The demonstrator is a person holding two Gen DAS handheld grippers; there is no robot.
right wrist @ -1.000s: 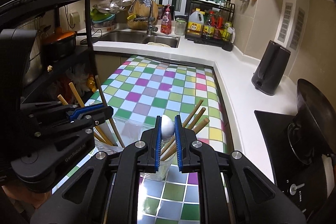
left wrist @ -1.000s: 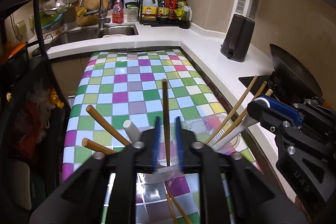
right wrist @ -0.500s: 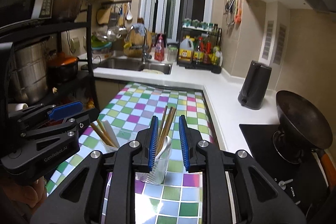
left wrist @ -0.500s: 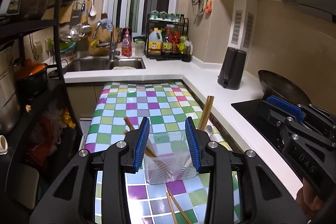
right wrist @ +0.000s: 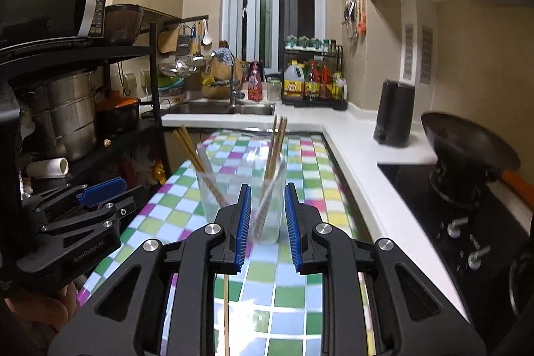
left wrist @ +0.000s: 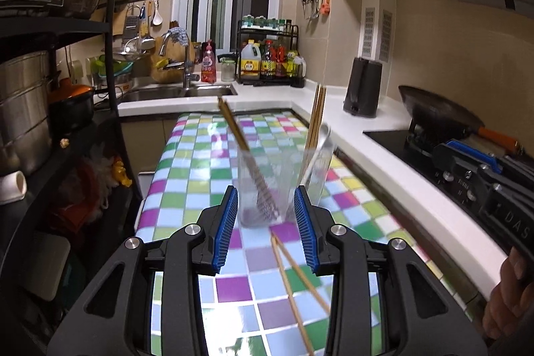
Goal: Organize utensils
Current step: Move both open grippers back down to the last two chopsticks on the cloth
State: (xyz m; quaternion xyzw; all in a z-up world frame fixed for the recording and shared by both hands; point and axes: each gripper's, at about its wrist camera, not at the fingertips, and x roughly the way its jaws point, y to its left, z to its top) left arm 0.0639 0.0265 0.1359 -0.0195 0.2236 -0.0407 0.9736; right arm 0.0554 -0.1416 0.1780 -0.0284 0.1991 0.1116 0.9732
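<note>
- Checkered table (left wrist: 187,189) — covered in a multicoloured squared cloth, it runs ahead of both tongs, with a white counter (left wrist: 373,149) along its right side.
- Wok (left wrist: 434,115) sits on the black hob, well to the right of the right gripper (right wrist: 267,219).
- Black kettle (right wrist: 395,112) stands on the counter, far ahead and to the right of both tongs.
- Left gripper (left wrist: 267,222): jaws spread, blue pads apart, nothing pinched. Its jaws have just been opening.
- Right gripper: jaws spread narrowly, nothing between the pads; they have also just been opening. A hand (right wrist: 43,306) is partly visible under the left tool in the right wrist view.
- Clear container (left wrist: 283,182) stands upright on the cloth just ahead of both tongs, blurred; no pad touches it.
- Chopsticks in the container (right wrist: 275,149) — one bundle leans left, another stands near upright at the right. A pale utensil lies among them; its kind cannot be told.
- Loose chopsticks (left wrist: 293,276) lie flat on the cloth, below the left gripper's jaws.
</note>
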